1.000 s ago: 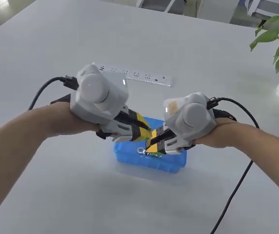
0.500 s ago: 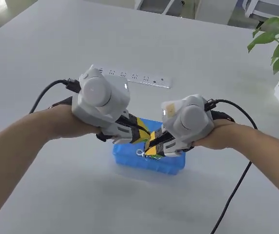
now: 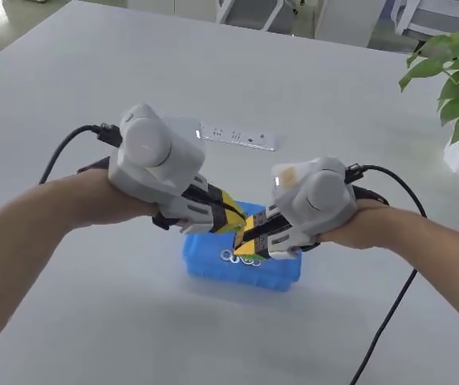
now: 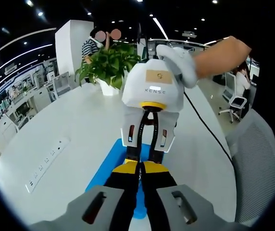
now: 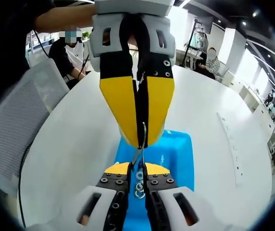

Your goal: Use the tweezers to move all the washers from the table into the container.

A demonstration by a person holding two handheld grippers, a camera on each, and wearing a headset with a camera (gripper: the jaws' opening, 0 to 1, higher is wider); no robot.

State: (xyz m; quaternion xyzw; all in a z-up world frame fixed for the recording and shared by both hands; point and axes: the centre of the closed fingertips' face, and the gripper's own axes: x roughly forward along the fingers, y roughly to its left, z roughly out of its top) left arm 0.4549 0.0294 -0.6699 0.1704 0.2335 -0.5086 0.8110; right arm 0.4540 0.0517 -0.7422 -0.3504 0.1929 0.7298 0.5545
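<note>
A person's left hand (image 3: pixel 105 196) and right hand (image 3: pixel 366 220) are bringing two grippers nose to nose above a blue container (image 3: pixel 237 278) that is sitting on a pale grey table (image 3: pixel 93 321). The left gripper (image 3: pixel 231 218) is reaching in from the left, and its yellow-tipped jaws are pressing together on the upper end of the tweezers (image 5: pixel 141 137), a thin metal strip coming out of the seam between them in the right gripper view. The right gripper (image 3: pixel 247 245) is meeting it from the right, its jaws drawn in close on either side of the tweezers' lower legs. The tweezers' tips are dipping between those jaws, so it cannot be told whether they are spread, pressed together or pinching anything. Several washers (image 5: pixel 139 186) are lying in a small cluster inside the container, directly beneath the two sets of jaws. A white power strip (image 3: pixel 237 136) is lying on the far side of the table, well apart from the container. A green potted plant (image 3: pixel 454 72) is standing at the far right edge. A black cable (image 3: pixel 390 313) is trailing from the right gripper toward the near edge.
</note>
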